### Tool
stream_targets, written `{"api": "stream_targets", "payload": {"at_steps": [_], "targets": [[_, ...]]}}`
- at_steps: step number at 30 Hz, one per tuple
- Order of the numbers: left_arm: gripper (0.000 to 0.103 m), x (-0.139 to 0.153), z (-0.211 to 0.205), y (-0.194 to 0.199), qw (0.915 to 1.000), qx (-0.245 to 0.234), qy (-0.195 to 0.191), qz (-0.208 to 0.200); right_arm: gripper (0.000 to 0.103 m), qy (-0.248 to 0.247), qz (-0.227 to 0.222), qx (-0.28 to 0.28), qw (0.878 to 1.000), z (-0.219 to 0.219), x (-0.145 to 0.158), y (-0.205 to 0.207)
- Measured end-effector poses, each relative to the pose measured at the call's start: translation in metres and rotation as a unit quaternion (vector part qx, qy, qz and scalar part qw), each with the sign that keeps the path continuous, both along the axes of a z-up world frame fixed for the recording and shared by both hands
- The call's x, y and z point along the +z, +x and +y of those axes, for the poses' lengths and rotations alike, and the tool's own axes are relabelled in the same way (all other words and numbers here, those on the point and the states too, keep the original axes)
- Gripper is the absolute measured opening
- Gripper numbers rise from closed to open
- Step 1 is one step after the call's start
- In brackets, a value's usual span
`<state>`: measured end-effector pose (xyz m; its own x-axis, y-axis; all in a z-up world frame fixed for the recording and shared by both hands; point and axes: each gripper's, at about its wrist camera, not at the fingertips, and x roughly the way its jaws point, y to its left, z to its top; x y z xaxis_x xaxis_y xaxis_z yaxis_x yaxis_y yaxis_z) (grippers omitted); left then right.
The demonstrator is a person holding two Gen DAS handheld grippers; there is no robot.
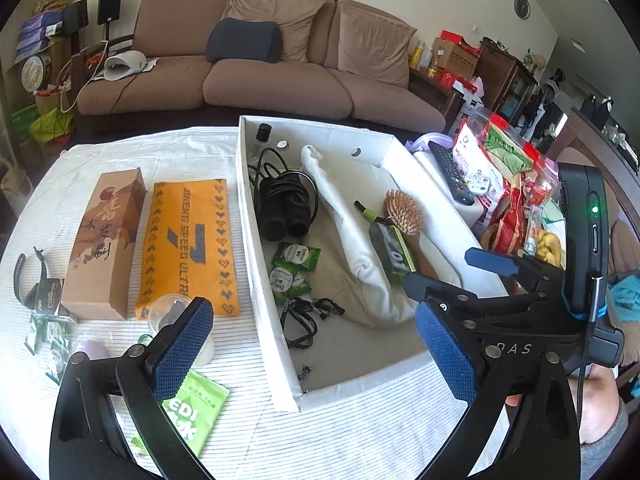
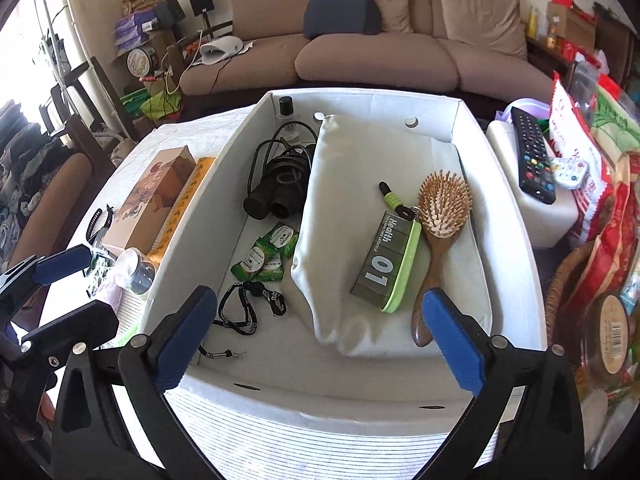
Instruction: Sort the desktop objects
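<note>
A white box (image 1: pixel 256 264) (image 2: pixel 504 216) sits on the striped cloth. It holds a white bag (image 2: pixel 340 200), a green pill case (image 2: pixel 386 258), a wooden hairbrush (image 2: pixel 440 216), a black cable bundle (image 2: pixel 280 176), green sachets (image 2: pixel 266 254) and a black lanyard (image 2: pixel 248 308). My left gripper (image 1: pixel 316 344) is open and empty above the box's near left corner. My right gripper (image 2: pixel 316 332) is open and empty over the box's near edge. Left of the box lie a brown carton (image 1: pixel 104 240), an orange towel (image 1: pixel 188 240), a tape roll (image 1: pixel 176 316) and a green packet (image 1: pixel 196 412).
A black wristband (image 1: pixel 24 276) and small green sachets (image 1: pixel 48 332) lie at the table's left. A remote (image 2: pixel 532 152) rests on a white container right of the box, beside snack bags (image 2: pixel 600 208). A brown sofa (image 1: pixel 260 64) stands behind the table.
</note>
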<state>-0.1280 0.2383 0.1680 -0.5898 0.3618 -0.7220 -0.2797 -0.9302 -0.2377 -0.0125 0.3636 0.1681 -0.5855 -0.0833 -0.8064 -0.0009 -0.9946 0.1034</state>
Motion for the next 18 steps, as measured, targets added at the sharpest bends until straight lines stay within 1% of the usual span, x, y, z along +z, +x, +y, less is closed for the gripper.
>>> {"api": "stream_targets", "payload": {"at_steps": [6,12,18], "targets": [[0.103,0.004,0.008,0.015,0.9998,-0.001,-0.021,0.006,0.103,-0.002,0.009,-0.006,1.0,0.007,0.01,0.019],[0.103,0.011,0.008,0.032,0.9996,0.002,-0.027,0.009,0.103,-0.008,0.015,-0.016,1.0,0.019,0.019,0.038],[0.103,0.02,0.002,0.049,0.9994,0.011,-0.03,0.013,0.103,-0.003,0.021,-0.018,1.0,0.021,0.029,0.059]]}}
